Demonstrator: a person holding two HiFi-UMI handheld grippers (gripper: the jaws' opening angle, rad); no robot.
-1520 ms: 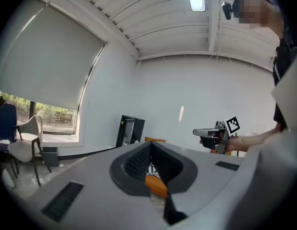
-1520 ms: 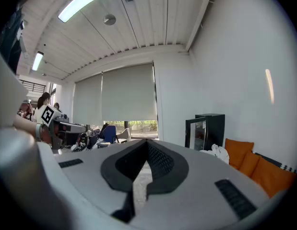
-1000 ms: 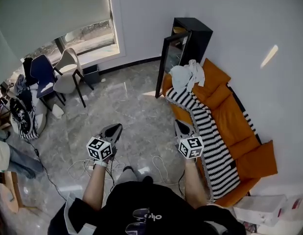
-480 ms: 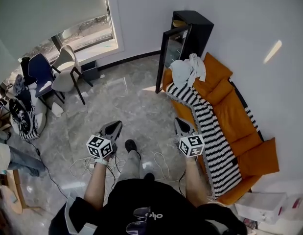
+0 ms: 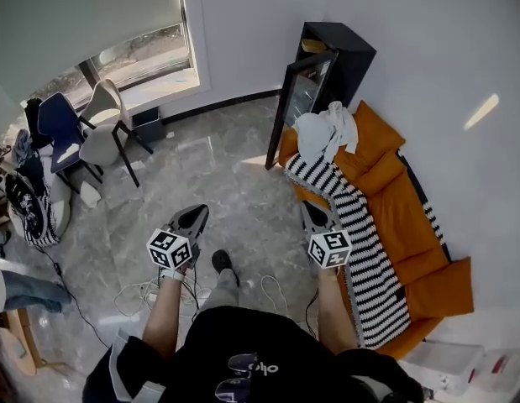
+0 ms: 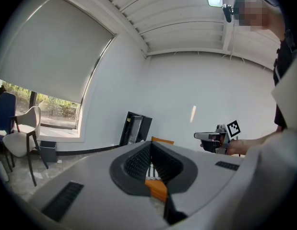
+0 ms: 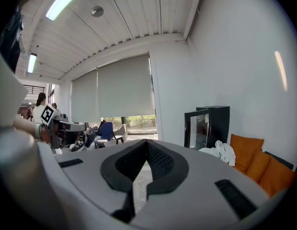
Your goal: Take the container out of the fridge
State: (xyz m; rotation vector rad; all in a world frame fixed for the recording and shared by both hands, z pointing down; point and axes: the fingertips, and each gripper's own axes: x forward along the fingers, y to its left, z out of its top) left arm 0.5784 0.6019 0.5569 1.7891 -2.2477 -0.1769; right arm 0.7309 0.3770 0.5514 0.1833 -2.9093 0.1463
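Left gripper (image 5: 199, 214) out ahead on a straight forearm, pointed nearly level toward the far wall. Jaws closed tip to tip, nothing between. Right gripper (image 5: 306, 209) alongside, well apart from the left and at much the same height, also aimed forward and slightly down. Jaws pressed together as well, empty. Marker cubes facing up, just above the wrists. One foot (image 5: 222, 263) forward on the floor (image 5: 226, 175), between the two arms.

Far ahead, against the white wall: black fridge (image 5: 348, 53), its glass door (image 5: 295, 99) swung open toward the room. Container not clearly made out. Only a tan shape (image 5: 313, 46) visible at the top inside the fridge.

Right of the path: orange sofa (image 5: 402, 200) along the wall, its far end just beside the fridge. Striped blanket (image 5: 360, 225) draped down its length, white cloth (image 5: 325, 131) heaped at the end nearest the door. Open stretch of grey floor between grippers and fridge. Loose cables (image 5: 142, 290) on the floor near the feet.

Left side: window (image 5: 138, 53) under a lowered blind, pale chair (image 5: 102, 117) and blue chair (image 5: 51, 122) in front of it, bags (image 5: 28, 200) beside them.
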